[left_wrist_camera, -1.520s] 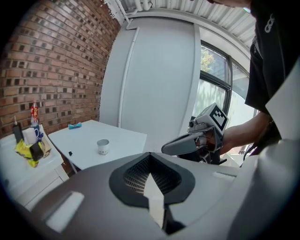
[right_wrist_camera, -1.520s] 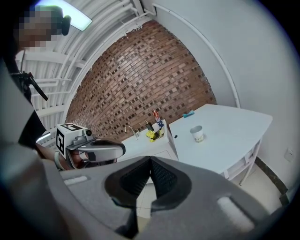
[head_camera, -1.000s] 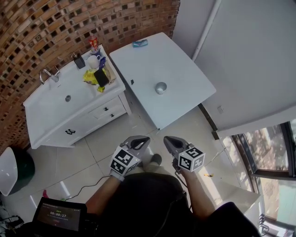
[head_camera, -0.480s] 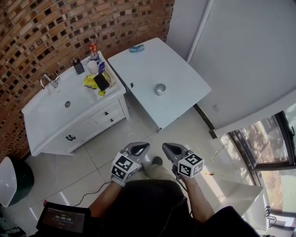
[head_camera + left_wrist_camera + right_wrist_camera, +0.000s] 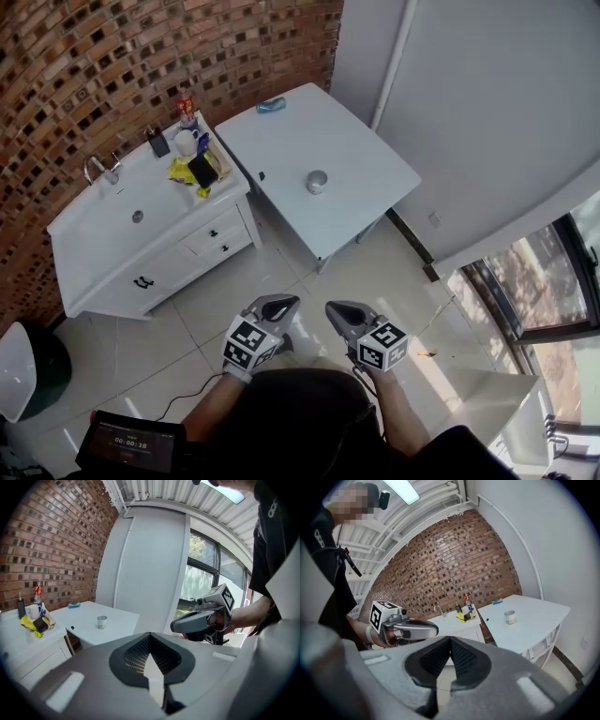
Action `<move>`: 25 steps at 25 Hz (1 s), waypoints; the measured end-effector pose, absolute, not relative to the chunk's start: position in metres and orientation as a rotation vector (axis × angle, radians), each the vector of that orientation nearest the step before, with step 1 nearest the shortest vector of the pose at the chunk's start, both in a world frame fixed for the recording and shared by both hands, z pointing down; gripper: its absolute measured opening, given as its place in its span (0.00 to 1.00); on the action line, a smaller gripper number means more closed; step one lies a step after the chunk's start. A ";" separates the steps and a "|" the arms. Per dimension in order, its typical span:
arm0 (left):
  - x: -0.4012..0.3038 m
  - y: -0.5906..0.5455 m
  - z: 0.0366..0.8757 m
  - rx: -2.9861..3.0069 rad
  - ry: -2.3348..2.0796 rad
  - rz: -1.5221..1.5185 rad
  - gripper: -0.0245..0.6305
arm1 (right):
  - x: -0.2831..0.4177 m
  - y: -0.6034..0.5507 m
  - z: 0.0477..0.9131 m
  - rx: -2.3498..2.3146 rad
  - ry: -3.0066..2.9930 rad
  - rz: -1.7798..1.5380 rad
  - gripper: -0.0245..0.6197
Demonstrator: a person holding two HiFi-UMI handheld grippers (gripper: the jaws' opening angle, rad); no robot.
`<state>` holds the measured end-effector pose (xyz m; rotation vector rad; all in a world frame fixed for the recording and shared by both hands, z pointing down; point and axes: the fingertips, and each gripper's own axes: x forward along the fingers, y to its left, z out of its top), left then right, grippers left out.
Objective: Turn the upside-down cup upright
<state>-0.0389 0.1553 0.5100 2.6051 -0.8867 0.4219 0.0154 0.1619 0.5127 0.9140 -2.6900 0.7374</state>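
Sitting beyond left tool point(image 5: 284, 303), right tool point(image 5: 336, 308): cup point(image 5: 317, 181)

White table point(image 5: 361, 150) — small cup point(image 5: 317, 181) near its middle, blue object point(image 5: 272, 105) at the far corner

Red-brown brick wall point(image 5: 141, 56), flecked with darker brown and pale bricks. A plain white table point(image 5: 366, 155) carries a pale grey cup point(image 5: 317, 181) and a small blue-green object point(image 5: 272, 105). The sink cabinet point(image 5: 103, 253) is white with black handles point(image 5: 142, 281), and a bright yellow cloth point(image 5: 181, 170) lies on top. The floor point(image 5: 234, 291) is pale cream tile. The left gripper point(image 5: 289, 301) and right gripper point(image 5: 333, 307) are grey, and each carries a white cube point(image 5: 251, 339) patterned with black square markers. The person's clothing point(image 5: 291, 422) is black.
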 end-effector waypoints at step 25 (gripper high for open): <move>0.046 0.259 0.500 2.558 -0.995 0.423 0.06 | 0.094 0.262 0.494 0.859 -2.770 0.702 0.03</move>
